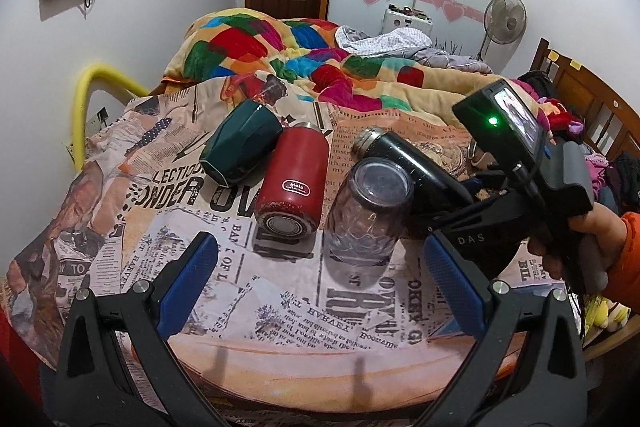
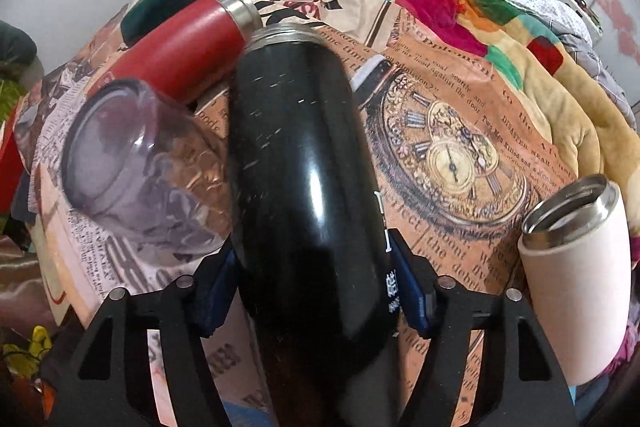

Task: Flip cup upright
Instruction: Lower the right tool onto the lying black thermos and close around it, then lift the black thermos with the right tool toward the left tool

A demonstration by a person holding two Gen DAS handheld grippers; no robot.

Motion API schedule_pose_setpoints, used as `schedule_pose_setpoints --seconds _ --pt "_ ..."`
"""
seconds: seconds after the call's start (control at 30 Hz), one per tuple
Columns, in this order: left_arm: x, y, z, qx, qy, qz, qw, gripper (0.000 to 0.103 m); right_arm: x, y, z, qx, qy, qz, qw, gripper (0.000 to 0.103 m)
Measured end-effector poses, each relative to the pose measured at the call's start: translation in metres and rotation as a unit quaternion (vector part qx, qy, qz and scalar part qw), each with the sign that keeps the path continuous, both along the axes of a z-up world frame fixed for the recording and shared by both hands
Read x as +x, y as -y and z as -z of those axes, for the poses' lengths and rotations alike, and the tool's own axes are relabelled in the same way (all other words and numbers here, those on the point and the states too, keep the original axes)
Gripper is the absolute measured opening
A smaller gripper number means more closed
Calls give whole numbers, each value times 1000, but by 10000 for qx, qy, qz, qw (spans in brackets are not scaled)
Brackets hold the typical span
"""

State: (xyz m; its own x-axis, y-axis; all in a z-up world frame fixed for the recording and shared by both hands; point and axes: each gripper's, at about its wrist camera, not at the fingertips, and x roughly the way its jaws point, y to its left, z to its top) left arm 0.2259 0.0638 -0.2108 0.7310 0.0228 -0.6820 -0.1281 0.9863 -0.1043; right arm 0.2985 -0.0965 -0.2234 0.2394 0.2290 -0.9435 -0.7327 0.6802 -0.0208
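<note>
A black flask [image 2: 304, 187] lies tilted, mouth away from me, between the blue pads of my right gripper [image 2: 316, 287], which is shut on its lower body. In the left wrist view the black flask [image 1: 404, 163] leans up from that gripper. A clear glass cup [image 1: 366, 215] stands upside down beside it. A red flask [image 1: 294, 183] and a dark green cup [image 1: 240, 145] lie on their sides. My left gripper [image 1: 320, 275] is open and empty, just in front of the glass cup and red flask.
A white flask [image 2: 576, 267] stands upright, mouth open, at the right. All sit on a newspaper-print cloth [image 1: 280, 307] over a table. A colourful quilt [image 1: 280, 51] on a bed lies behind. A yellow rail [image 1: 86, 103] is at the left.
</note>
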Motion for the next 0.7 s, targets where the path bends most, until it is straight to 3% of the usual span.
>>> schedule_pose_setpoints --seconds 0.3,0.7 --pt "-19 6 -25 5 227 -43 9997 103 -14 22 -15 133 69 262 9995 62" --pt "-56 26 -63 164 588 -18 9981 103 -60 46 -97 777 765 325 9935 62"
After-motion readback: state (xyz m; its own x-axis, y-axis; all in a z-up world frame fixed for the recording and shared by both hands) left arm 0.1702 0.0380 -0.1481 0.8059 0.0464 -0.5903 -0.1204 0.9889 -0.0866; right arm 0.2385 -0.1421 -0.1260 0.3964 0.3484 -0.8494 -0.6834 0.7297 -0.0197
